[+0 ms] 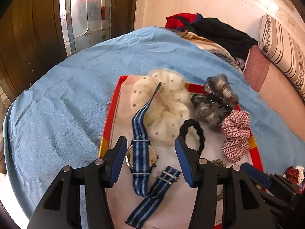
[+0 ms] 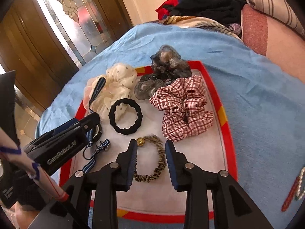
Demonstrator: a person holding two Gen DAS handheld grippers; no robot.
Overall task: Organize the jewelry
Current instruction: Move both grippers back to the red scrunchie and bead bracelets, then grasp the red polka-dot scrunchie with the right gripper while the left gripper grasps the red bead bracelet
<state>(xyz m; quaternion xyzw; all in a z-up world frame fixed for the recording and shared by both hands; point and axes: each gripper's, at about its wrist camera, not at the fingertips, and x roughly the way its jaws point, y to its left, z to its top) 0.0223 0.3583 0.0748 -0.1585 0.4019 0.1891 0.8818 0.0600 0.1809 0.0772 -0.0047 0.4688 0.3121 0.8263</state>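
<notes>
The red-rimmed tray point(image 1: 109, 122) served as the reference point; it lay on a blue blanket point(image 1: 63, 95) spread over a bed.

At the tray's left side, a watch point(image 1: 141, 154) on a blue striped strap lay dial down. One strap end ran up onto a cream dotted scrunchie point(image 1: 162, 105); the other trailed toward the tray's near edge. The left gripper point(image 1: 150, 159) was positioned over the watch with its fingers spread apart, one on either side of the case. Whether they touched the tray floor could not be determined.

The cream dotted scrunchie occupied the tray's far-left corner and overhung the rim. Just beside it, toward the tray's middle, lay a black hair tie point(image 2: 125, 116), its ring overlapping the cream fabric.

At the tray's far edge sat a grey patterned scrunchie point(image 2: 164, 70), partly over the rim. Touching it on the near side, toward the tray's right rim, was a red checked scrunchie point(image 2: 183, 106).

Near the tray's front centre lay a leopard-print hair tie point(image 2: 154, 160) with a gold bead. The right gripper point(image 2: 151, 165) stood over it, jaws apart and straddling the loop, gripping nothing.

Beyond the tray, at the far end of the bed, was a heap of dark and red clothing point(image 2: 205, 7).
</notes>
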